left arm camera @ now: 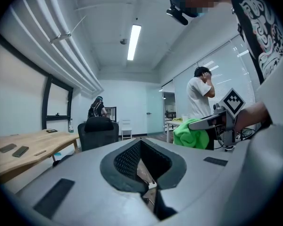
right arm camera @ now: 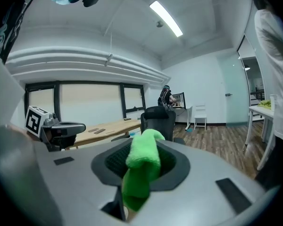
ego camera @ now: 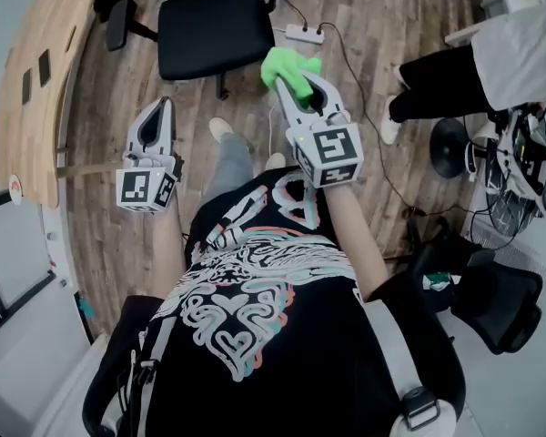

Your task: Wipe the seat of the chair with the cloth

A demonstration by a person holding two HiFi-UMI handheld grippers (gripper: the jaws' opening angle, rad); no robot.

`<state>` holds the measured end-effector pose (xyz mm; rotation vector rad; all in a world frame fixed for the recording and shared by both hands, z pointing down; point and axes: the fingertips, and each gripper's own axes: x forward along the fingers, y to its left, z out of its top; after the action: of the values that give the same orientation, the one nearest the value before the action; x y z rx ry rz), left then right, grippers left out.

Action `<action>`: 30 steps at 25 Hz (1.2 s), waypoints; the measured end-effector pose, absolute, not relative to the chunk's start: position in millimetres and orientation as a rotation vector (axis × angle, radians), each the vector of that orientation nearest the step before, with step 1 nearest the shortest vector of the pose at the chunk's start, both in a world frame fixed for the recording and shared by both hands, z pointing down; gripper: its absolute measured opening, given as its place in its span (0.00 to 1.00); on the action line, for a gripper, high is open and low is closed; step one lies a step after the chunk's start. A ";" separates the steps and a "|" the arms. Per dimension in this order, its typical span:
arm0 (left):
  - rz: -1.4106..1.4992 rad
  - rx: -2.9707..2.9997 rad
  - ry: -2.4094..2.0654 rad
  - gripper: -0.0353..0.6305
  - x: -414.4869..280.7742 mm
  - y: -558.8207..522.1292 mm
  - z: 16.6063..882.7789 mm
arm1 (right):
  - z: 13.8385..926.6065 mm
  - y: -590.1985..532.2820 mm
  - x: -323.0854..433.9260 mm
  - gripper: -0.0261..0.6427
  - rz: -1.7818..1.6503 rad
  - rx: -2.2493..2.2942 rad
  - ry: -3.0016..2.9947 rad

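A black office chair (ego camera: 209, 25) stands on the wood floor ahead of me, its seat facing me; it also shows as the chair (left arm camera: 99, 131) and the chair (right arm camera: 158, 119) in the gripper views. My right gripper (ego camera: 298, 78) is shut on a bright green cloth (ego camera: 289, 69), held in the air just right of the seat's front corner. The cloth (right arm camera: 141, 166) bulges up between the jaws and hangs over them. My left gripper (ego camera: 165, 106) is shut and empty, hovering lower left of the chair. From the left gripper view, the cloth (left arm camera: 191, 134) is at the right.
A curved wooden desk (ego camera: 36, 80) runs along the left. A white power strip (ego camera: 305, 33) and its cable lie on the floor right of the chair. Another person (ego camera: 491, 62) stands at the right, near a stool base (ego camera: 450, 148). A second black chair (ego camera: 491, 299) is at lower right.
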<state>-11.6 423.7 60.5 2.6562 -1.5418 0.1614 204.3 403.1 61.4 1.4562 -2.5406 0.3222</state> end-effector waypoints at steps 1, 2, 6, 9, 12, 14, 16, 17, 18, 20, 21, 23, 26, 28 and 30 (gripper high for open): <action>0.157 2.651 -1.544 0.06 -13.4 421.3 60.8 | 62.0 401.4 204.7 0.17 0.323 1.462 -2.537; 0.156 2.647 -1.548 0.06 -15.7 419.0 61.0 | 62.7 399.5 204.9 0.17 0.325 1.466 -2.534; 0.165 2.631 -1.579 0.06 -27.4 406.2 61.5 | 65.9 386.7 202.7 0.17 0.333 1.469 -2.529; 0.171 2.623 -1.590 0.06 -36.9 391.7 64.7 | 68.8 370.8 197.8 0.17 0.336 1.473 -2.526; 0.189 2.623 -1.591 0.06 -47.5 371.7 68.7 | 72.1 349.5 187.8 0.17 0.335 1.475 -2.518; 0.197 2.619 -1.593 0.06 -56.0 354.8 72.9 | 76.5 332.4 179.4 0.17 0.339 1.471 -2.511; 0.200 2.618 -1.592 0.06 -65.2 333.5 76.5 | 80.6 312.1 169.7 0.17 0.342 1.466 -2.504; 0.198 2.616 -1.591 0.06 -70.1 321.9 77.5 | 81.8 301.4 164.0 0.17 0.342 1.462 -2.502; 0.194 2.613 -1.589 0.06 -75.6 310.1 78.1 | 82.5 290.7 157.7 0.17 0.342 1.458 -2.501; 0.186 2.611 -1.583 0.06 -87.9 285.8 78.9 | 82.8 268.0 143.2 0.17 0.342 1.452 -2.500; 0.186 2.611 -1.579 0.06 -94.6 273.1 79.3 | 82.9 256.0 135.3 0.17 0.343 1.450 -2.498; 0.193 2.615 -1.566 0.06 -107.8 247.0 80.7 | 83.6 231.2 119.2 0.17 0.346 1.448 -2.490; 0.228 2.636 -1.541 0.06 -126.2 207.4 82.7 | 87.6 194.1 94.4 0.17 0.351 1.438 -2.470; 0.268 2.659 -1.524 0.06 -138.4 181.5 85.6 | 92.8 172.5 77.3 0.17 0.355 1.430 -2.454; 0.286 2.678 -1.503 0.06 -150.8 156.1 88.5 | 98.9 153.5 62.0 0.17 0.359 1.429 -2.434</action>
<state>-150.8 156.1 88.5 2.6779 -1.5028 0.2864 62.0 153.5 98.9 1.4287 -2.4338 0.3595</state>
